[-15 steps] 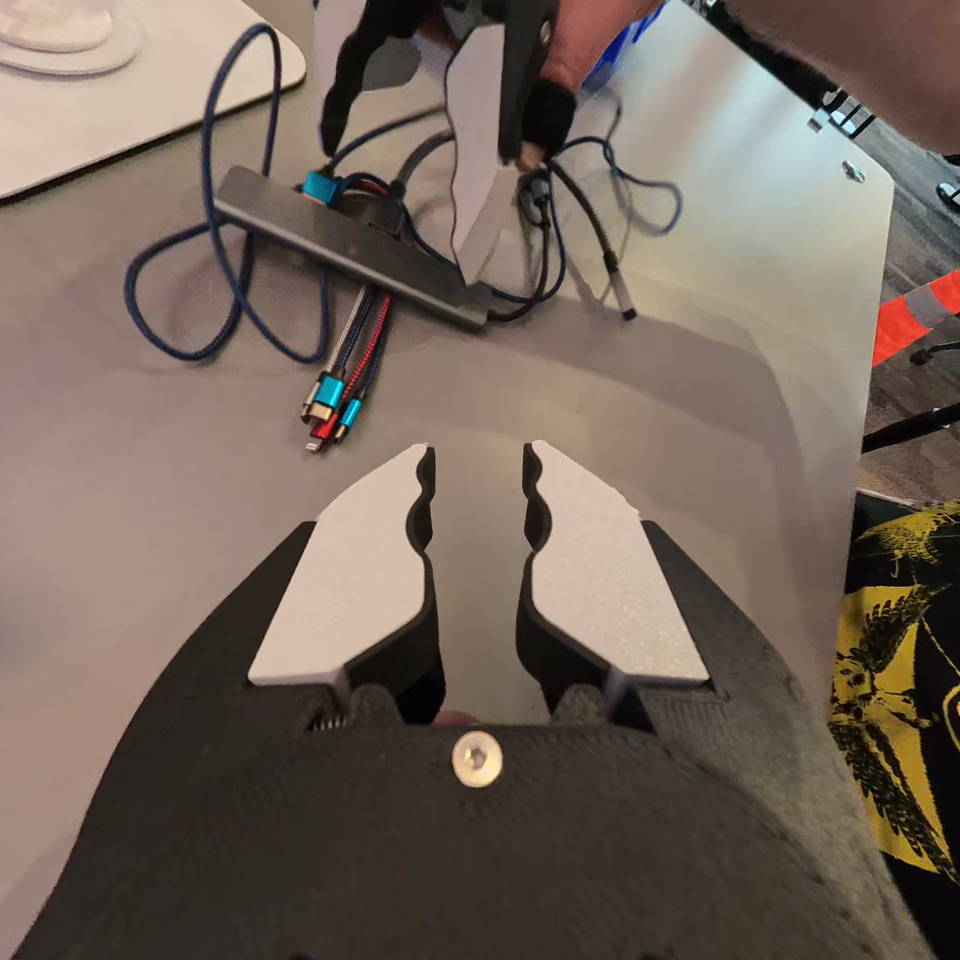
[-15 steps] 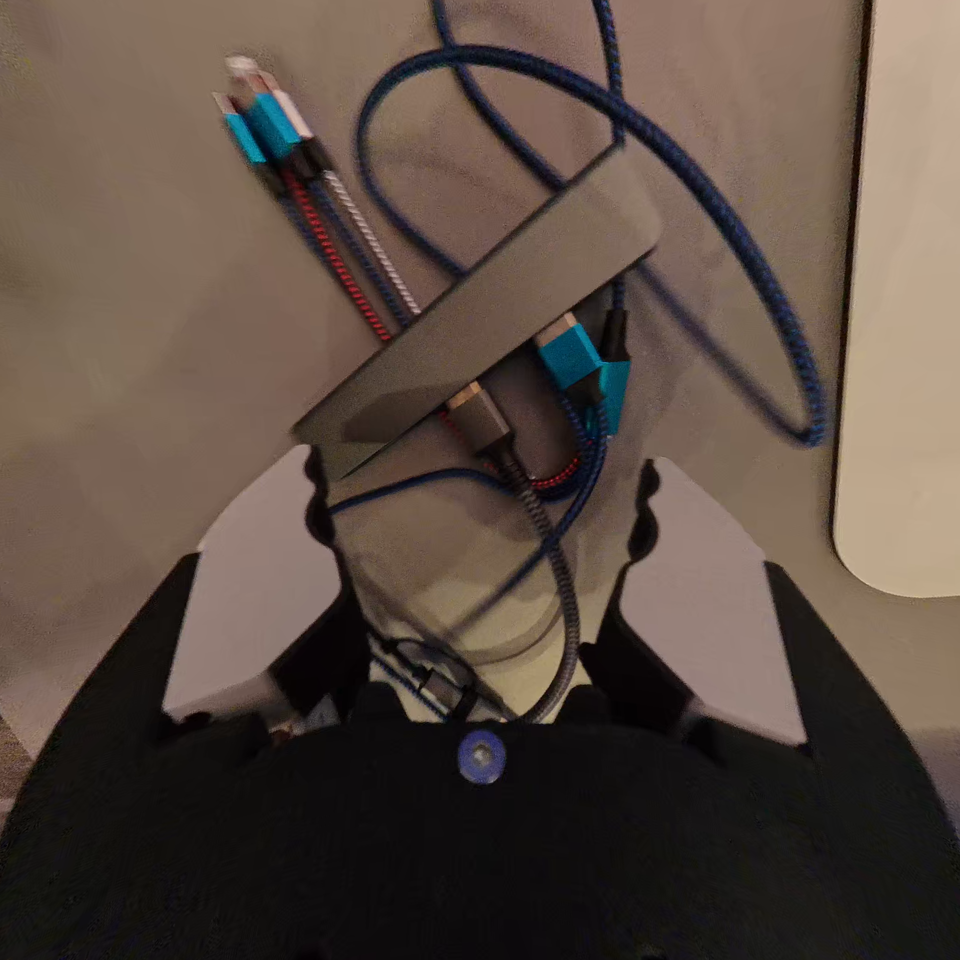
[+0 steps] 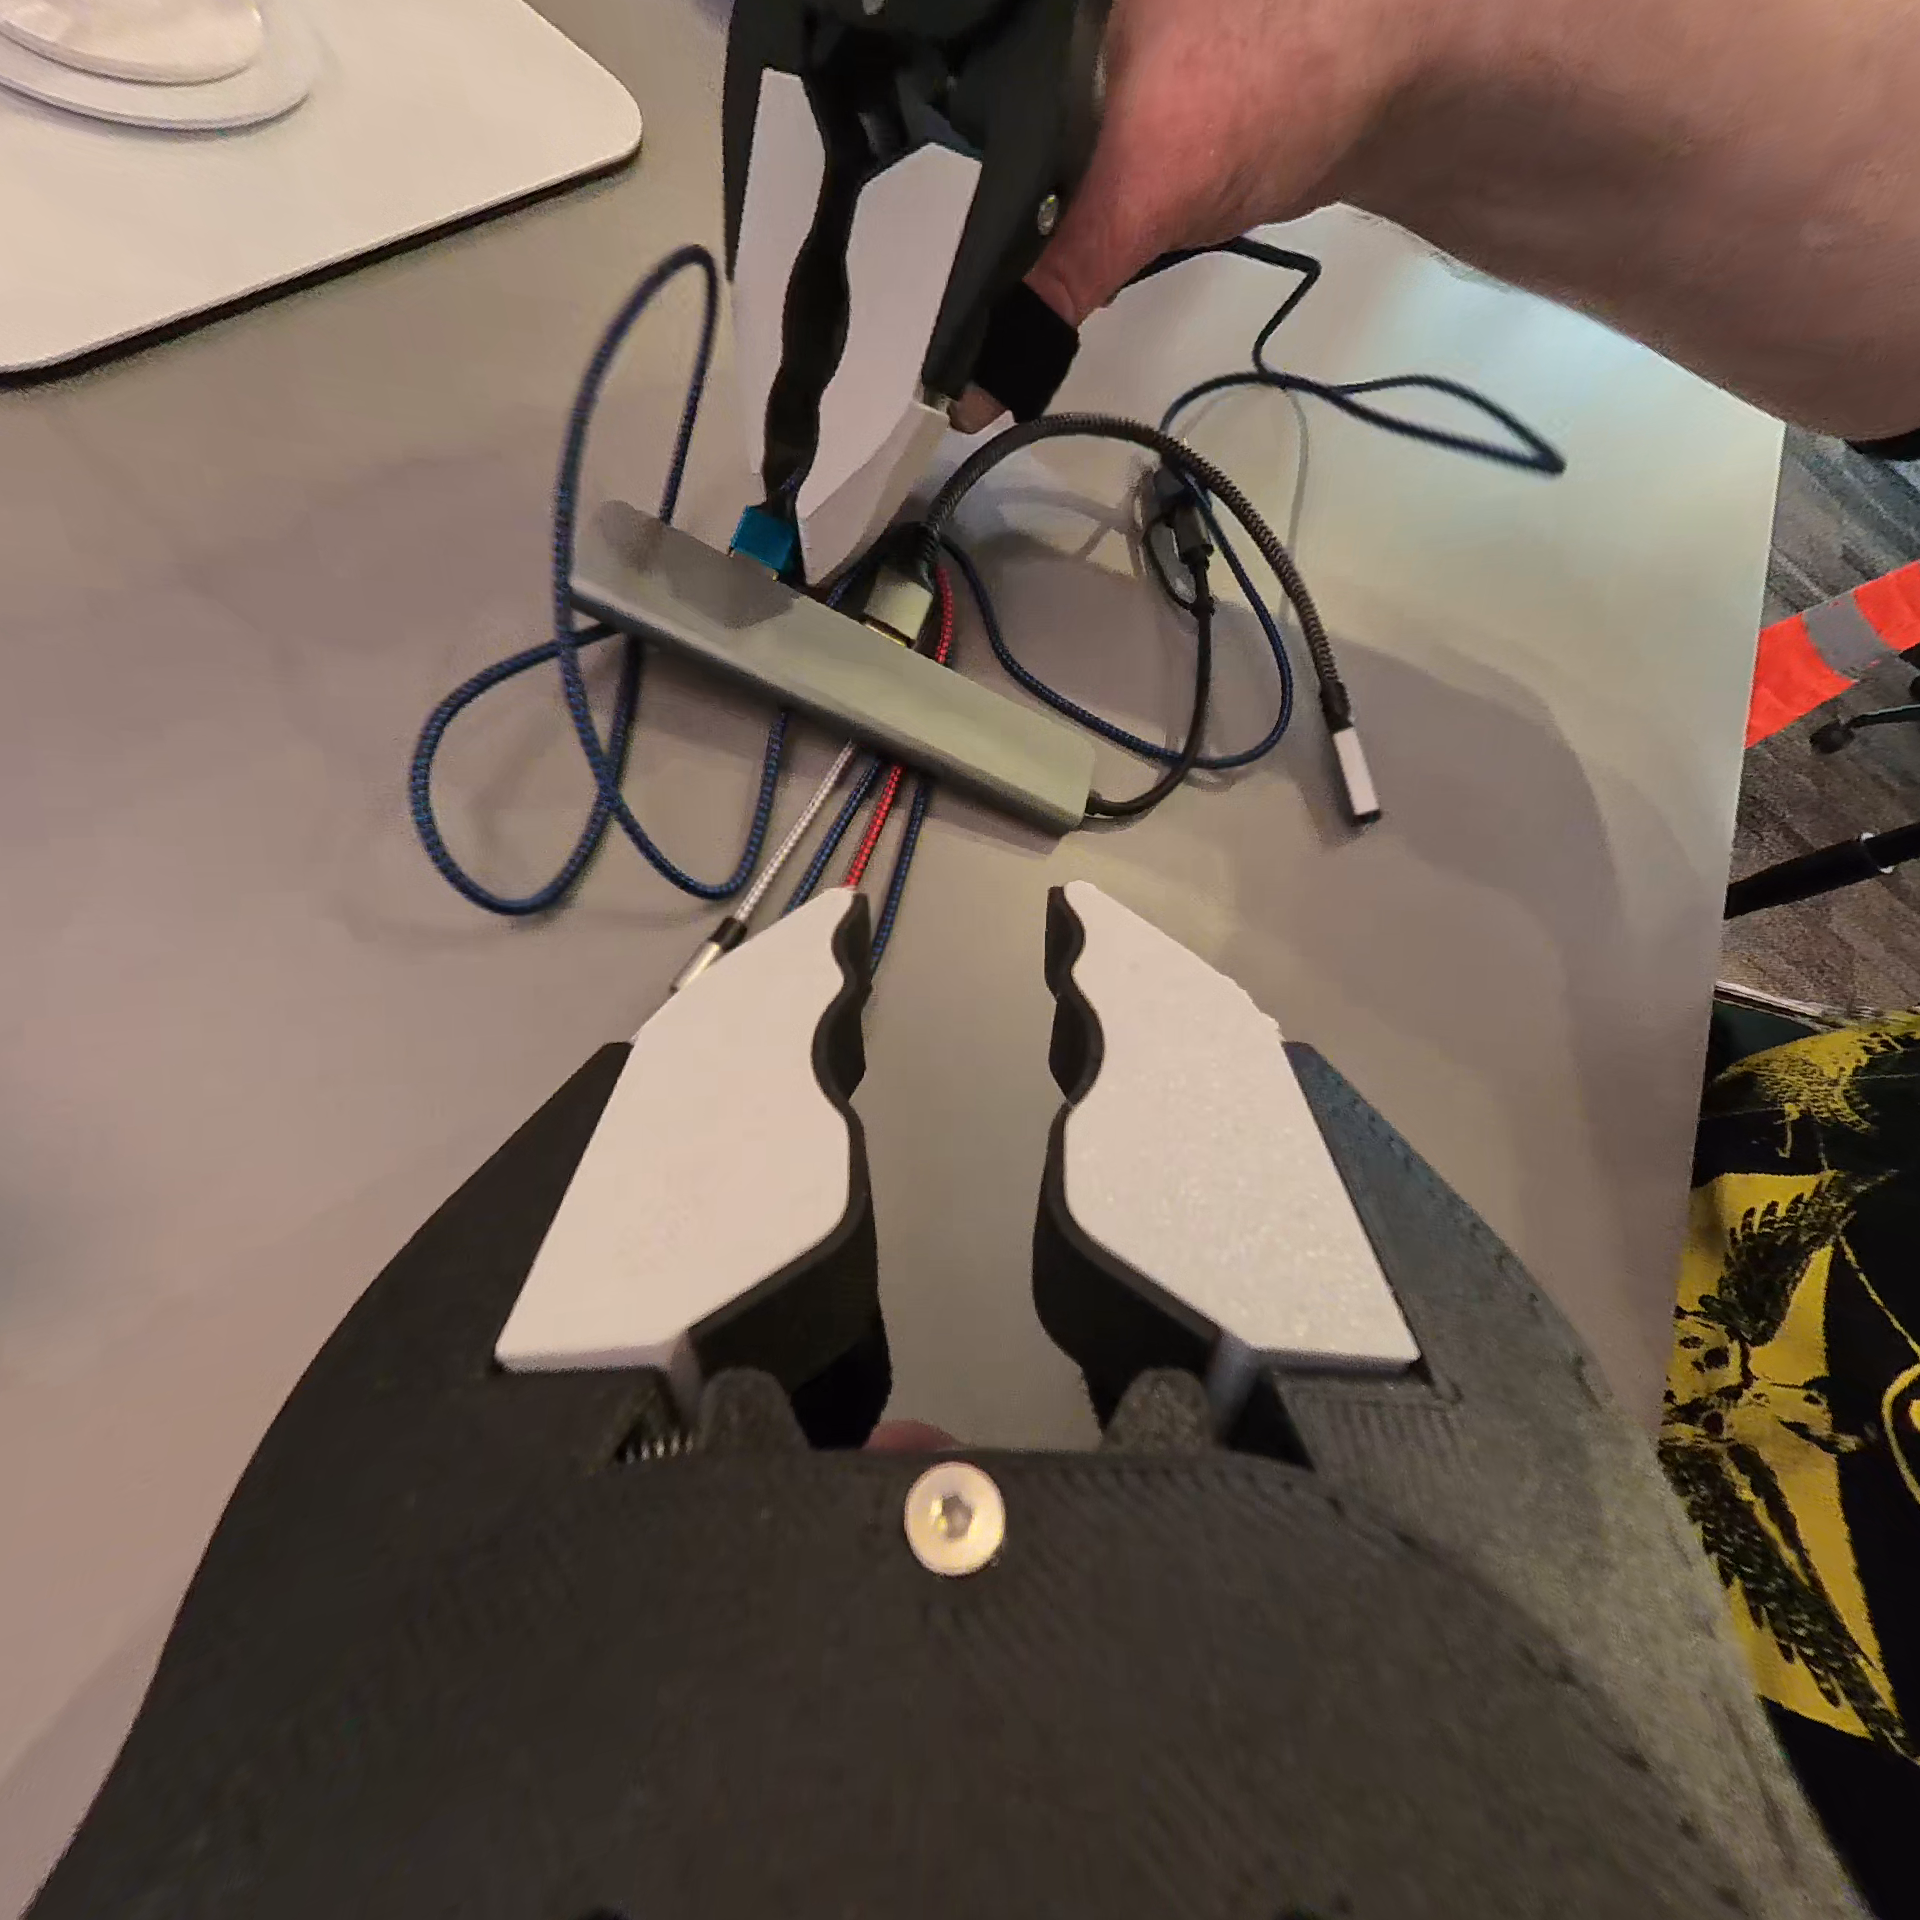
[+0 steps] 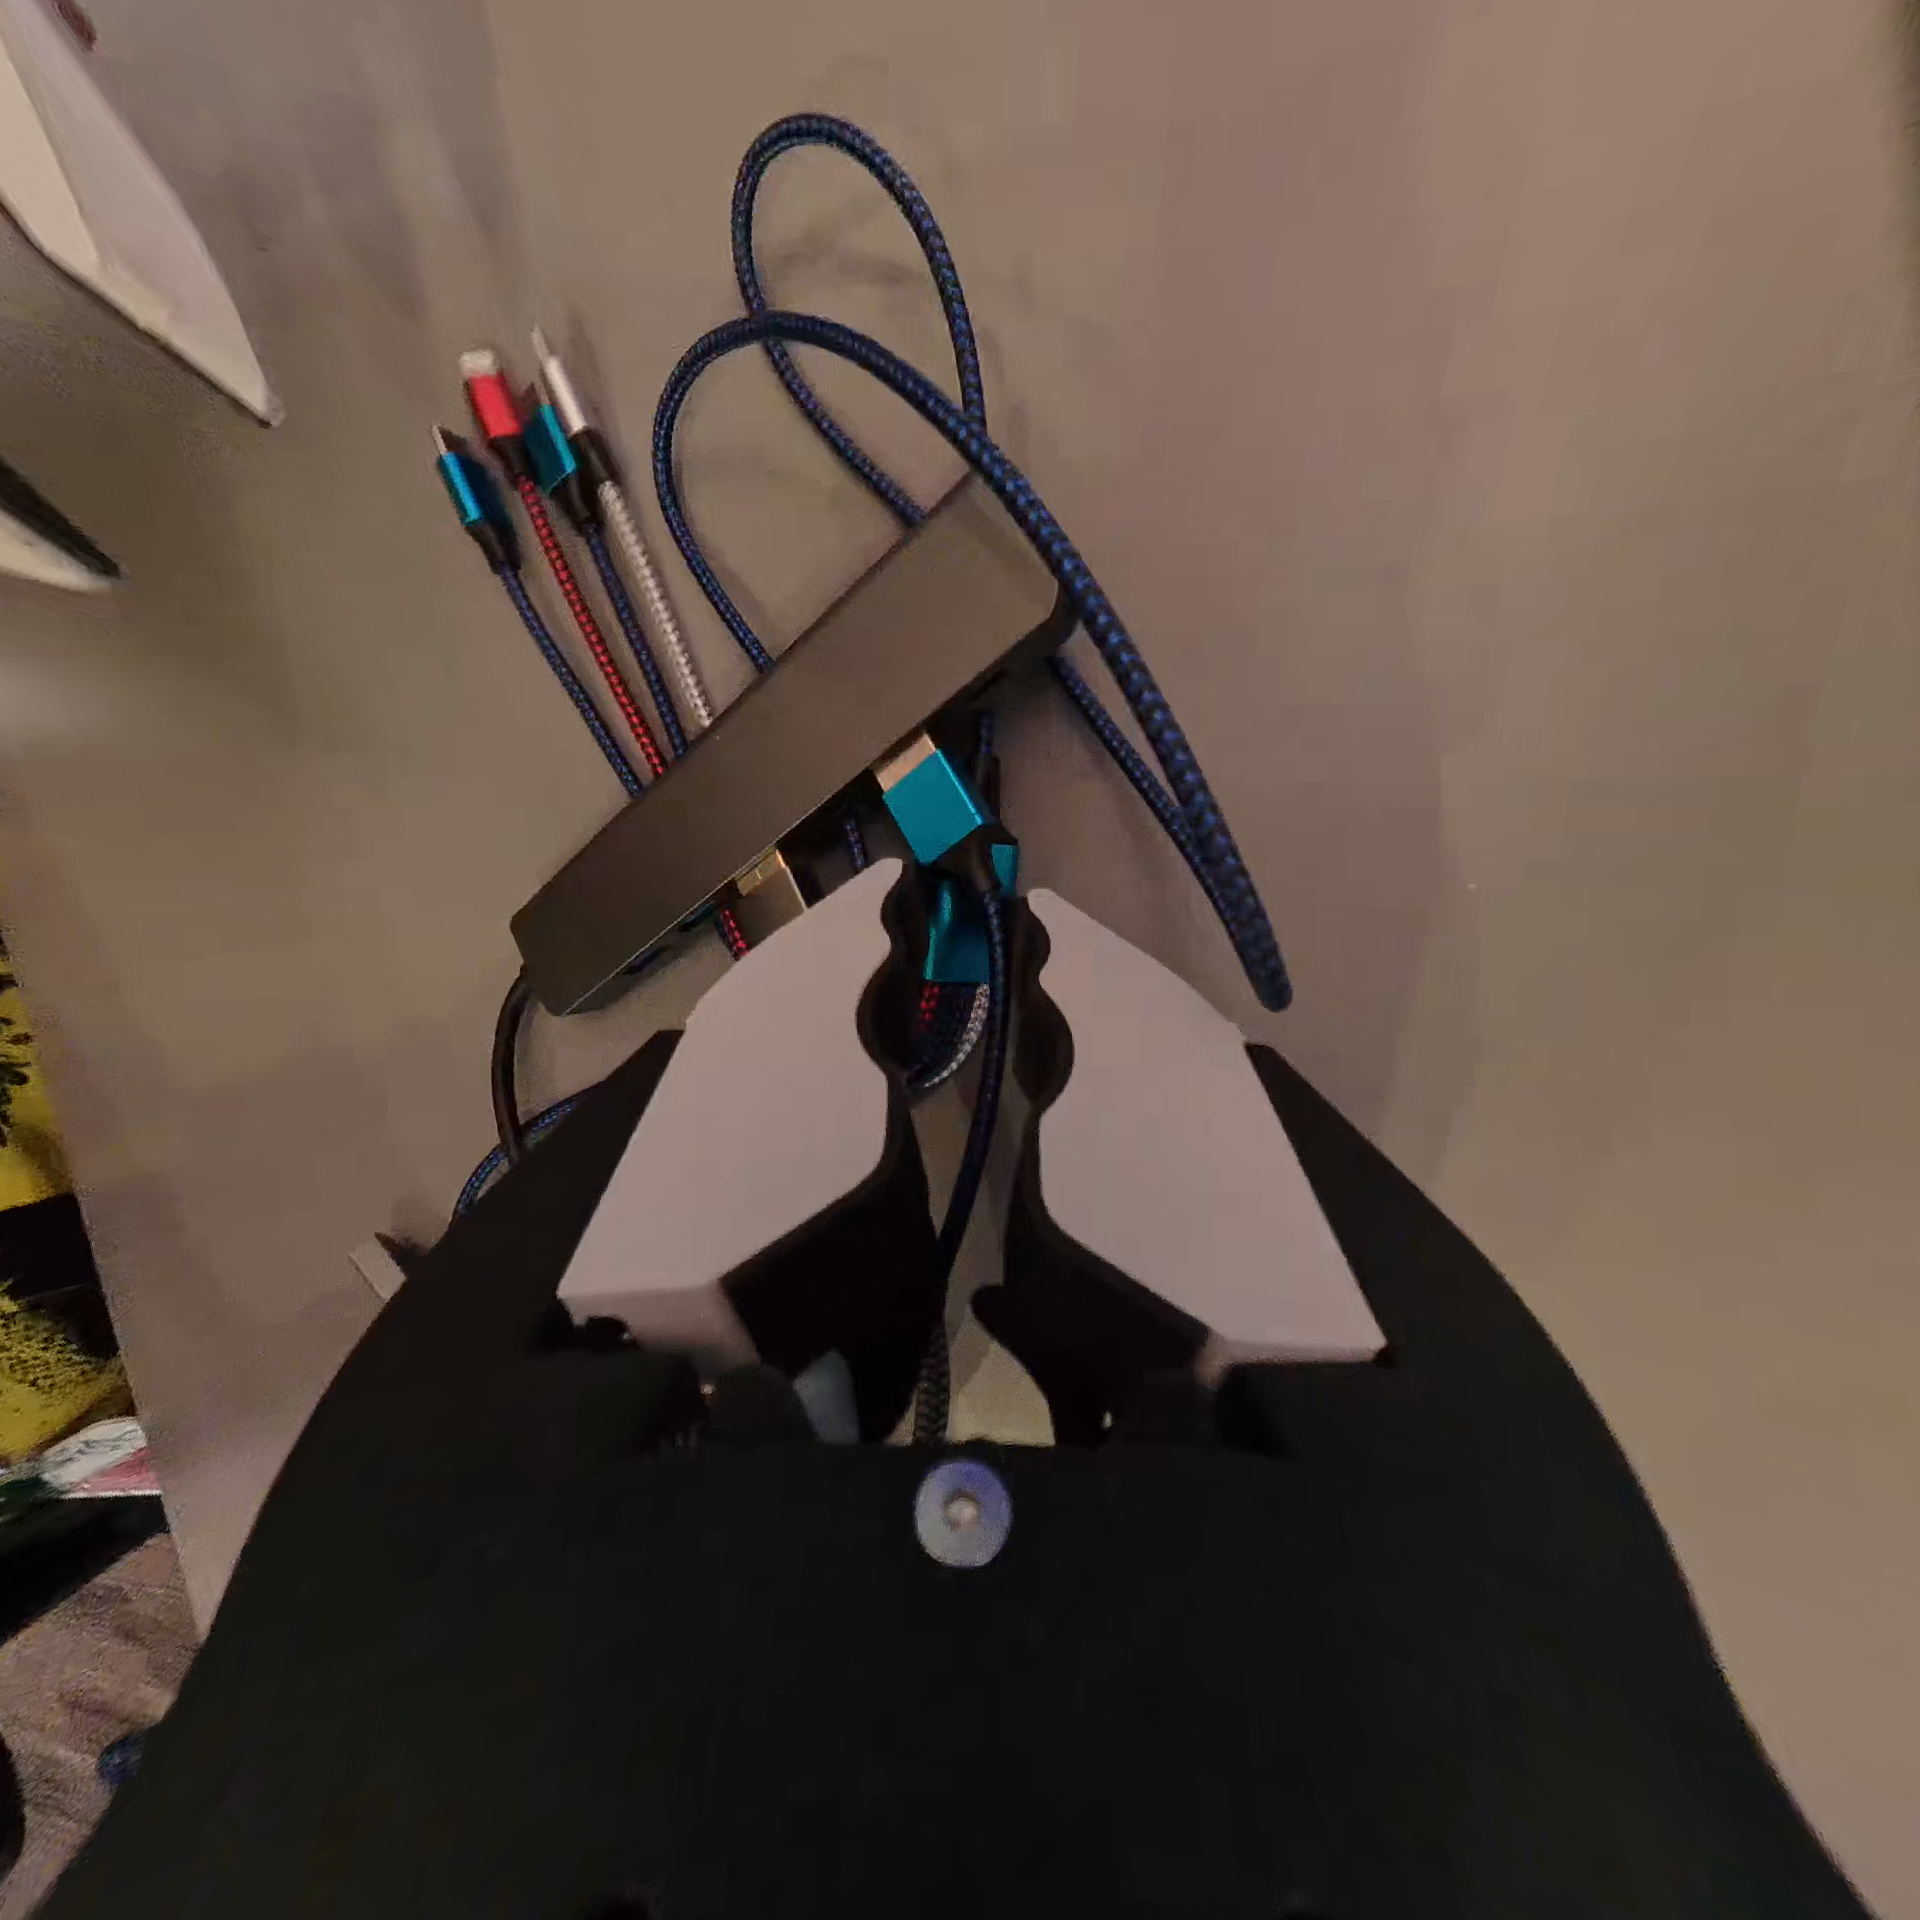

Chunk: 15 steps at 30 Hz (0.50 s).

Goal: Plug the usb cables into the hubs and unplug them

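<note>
A grey hub lies on the table among braided cables and also shows in the right wrist view. A teal USB plug and a grey-gold plug sit in its ports. My right gripper is shut on the teal cable splitter and the blue cable just behind the teal plug. It stands over the hub in the left wrist view. My left gripper is open and empty above the table. It is just short of the hub, over the loose red, white and blue cable ends.
A white mat lies at the far left. A black cable with a silver plug lies right of the hub. The table edge runs down the right. A person's hand holds the right gripper. The loose connector heads lie beyond the hub. The tips of one gripper are about 15 centimetres away from the tips of the other.
My right gripper's jaws stood wide open around the hub's cables. They have now closed on the teal splitter and blue cable. My left gripper has moved forward over the loose cable ends.
</note>
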Each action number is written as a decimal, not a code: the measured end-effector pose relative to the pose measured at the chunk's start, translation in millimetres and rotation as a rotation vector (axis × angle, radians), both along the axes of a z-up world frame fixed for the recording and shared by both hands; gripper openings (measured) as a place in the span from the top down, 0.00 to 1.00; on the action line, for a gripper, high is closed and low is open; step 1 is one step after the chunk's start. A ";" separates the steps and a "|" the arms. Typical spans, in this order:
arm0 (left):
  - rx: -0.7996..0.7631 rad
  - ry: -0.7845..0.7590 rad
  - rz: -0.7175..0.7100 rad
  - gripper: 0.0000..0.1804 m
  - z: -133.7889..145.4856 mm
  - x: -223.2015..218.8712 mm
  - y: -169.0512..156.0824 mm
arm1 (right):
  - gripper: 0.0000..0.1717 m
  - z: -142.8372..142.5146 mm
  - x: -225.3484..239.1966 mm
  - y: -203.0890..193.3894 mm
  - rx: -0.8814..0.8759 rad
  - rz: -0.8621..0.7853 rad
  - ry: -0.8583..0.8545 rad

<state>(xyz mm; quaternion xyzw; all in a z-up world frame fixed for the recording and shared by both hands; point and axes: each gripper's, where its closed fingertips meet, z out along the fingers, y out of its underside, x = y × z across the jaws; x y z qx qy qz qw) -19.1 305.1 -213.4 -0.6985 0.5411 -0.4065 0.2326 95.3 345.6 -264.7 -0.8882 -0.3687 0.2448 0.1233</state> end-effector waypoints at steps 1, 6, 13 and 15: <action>-0.001 0.003 0.001 0.82 -0.4 -0.6 0.4 | 0.92 0.7 -0.1 -1.2 -0.006 -0.005 -0.001; 0.014 0.004 0.014 0.82 3.1 -4.4 4.3 | 0.56 24.5 -2.8 -7.9 -0.023 -0.025 0.002; 0.004 -0.003 0.033 0.82 4.6 -6.7 10.3 | 0.20 -12.3 -12.8 -33.6 0.027 0.055 -0.400; 0.010 -0.001 0.032 0.82 4.9 -7.8 9.4 | 0.15 -18.5 -15.1 -29.7 0.053 0.025 -0.436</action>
